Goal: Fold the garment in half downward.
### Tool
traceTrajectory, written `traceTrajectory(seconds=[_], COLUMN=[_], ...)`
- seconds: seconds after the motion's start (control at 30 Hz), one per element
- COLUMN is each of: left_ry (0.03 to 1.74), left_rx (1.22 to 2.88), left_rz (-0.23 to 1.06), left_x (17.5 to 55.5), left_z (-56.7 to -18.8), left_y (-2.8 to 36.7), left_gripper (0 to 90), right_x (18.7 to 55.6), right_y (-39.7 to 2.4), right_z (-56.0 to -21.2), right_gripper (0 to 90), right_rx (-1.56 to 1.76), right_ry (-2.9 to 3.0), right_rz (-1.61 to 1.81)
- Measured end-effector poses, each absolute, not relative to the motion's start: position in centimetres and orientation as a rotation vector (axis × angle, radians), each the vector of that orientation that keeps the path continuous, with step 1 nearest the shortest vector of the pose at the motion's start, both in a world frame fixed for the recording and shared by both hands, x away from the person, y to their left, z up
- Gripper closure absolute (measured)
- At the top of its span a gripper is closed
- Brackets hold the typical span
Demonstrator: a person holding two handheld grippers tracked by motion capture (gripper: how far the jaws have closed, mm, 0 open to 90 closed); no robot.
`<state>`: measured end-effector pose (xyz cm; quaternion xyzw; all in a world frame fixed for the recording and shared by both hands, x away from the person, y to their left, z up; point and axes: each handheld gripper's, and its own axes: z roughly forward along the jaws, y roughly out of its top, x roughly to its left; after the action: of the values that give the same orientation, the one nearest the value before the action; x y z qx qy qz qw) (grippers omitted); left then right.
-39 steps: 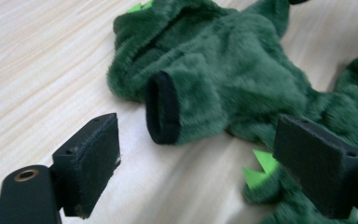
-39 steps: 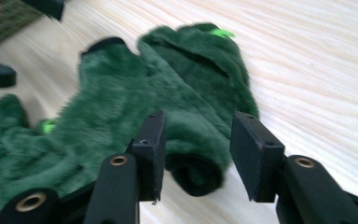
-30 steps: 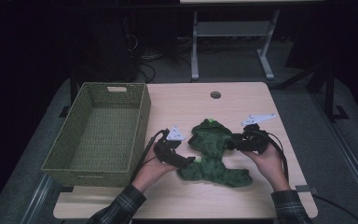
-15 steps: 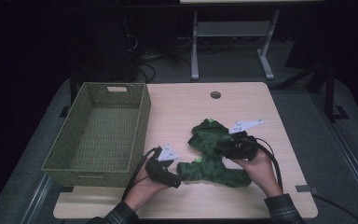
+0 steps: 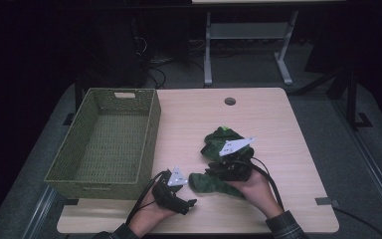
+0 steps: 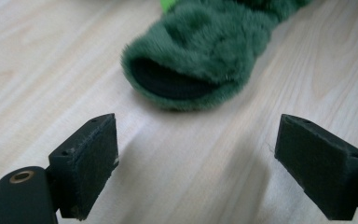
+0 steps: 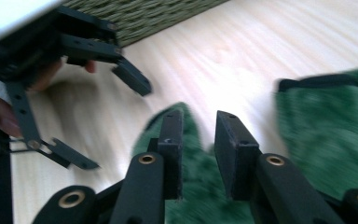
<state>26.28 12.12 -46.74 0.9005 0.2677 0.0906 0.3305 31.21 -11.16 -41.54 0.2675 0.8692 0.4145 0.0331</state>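
The green fuzzy garment (image 5: pixel 218 162) lies on the table (image 5: pixel 278 124) right of the basket (image 5: pixel 104 139); the right gripper (image 7: pixel 198 154), jaws just closing narrowly over it, is nearer, while the left gripper (image 6: pixel 205 172) waits wide open just short of its cuff.
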Motion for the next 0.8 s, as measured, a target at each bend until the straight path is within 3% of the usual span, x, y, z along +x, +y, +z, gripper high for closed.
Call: traceTrajectory(seconds=[0.37,0.8], left_ry=[0.601,0.602], left_rx=[2.283,2.28], left_rz=[0.255,0.255], left_x=[25.8,25.8], left_z=[-47.7,-47.7], left_y=[13.3,13.3], left_gripper=[12.6,12.5], right_x=[29.4,29.7], right_y=[-6.9,-4.4], right_z=[-42.9,-45.4], right_gripper=[78.2,76.4], right_rx=[0.723,0.694], right_ry=[2.778,2.764], right_rz=[1.202,0.991])
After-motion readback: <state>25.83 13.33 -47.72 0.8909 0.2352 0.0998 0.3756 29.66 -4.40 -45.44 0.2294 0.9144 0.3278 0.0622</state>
